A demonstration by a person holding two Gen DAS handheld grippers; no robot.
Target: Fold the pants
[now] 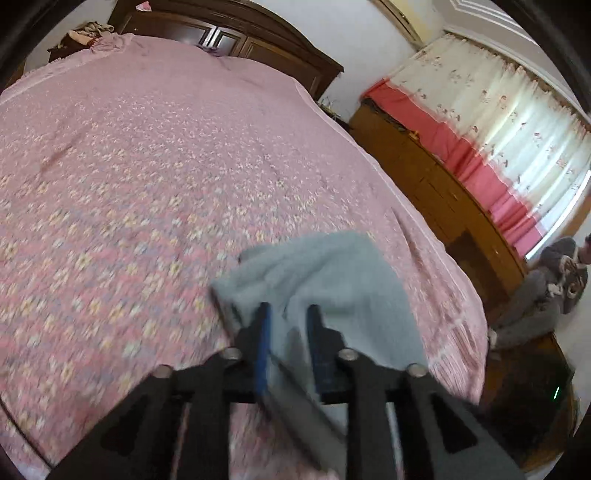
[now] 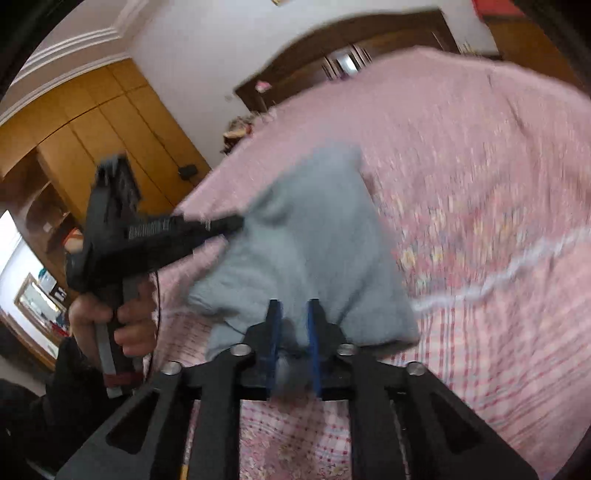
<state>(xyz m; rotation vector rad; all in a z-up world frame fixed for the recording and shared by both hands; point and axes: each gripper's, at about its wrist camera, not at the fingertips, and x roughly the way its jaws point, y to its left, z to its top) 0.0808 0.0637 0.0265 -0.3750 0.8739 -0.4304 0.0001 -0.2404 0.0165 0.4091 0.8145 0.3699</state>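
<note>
On a wide bed spread with a pink floral quilted cover (image 1: 155, 177), a light grey, soft, fleecy pair of pants (image 1: 325, 280) lies bunched, partly lifted from the cloth. From the left wrist view the garment sits at about six o'clock, just above the fingers, and the left gripper (image 1: 287, 310) has its blue-padded black fingers clenched on a fold of the grey fabric, which runs back between them toward the camera. From the right wrist view the pants spread from centre toward twelve o'clock, and the right gripper (image 2: 294, 308) likewise pinches a gathered edge of the garment between its blue pads. In that same view the left gripper shows at nine o'clock, its tips biting the garment's left edge, held by the person's hand (image 2: 110, 321) on its handle. A dark wooden headboard (image 1: 236, 29) stands at twelve o'clock in the left view, and a cream and pink curtain (image 1: 491, 122) hangs at two o'clock above a brown wooden cabinet (image 1: 424, 173). A yellow-brown wooden wardrobe (image 2: 110, 122) fills ten o'clock in the right view. Both views are blurred.
</note>
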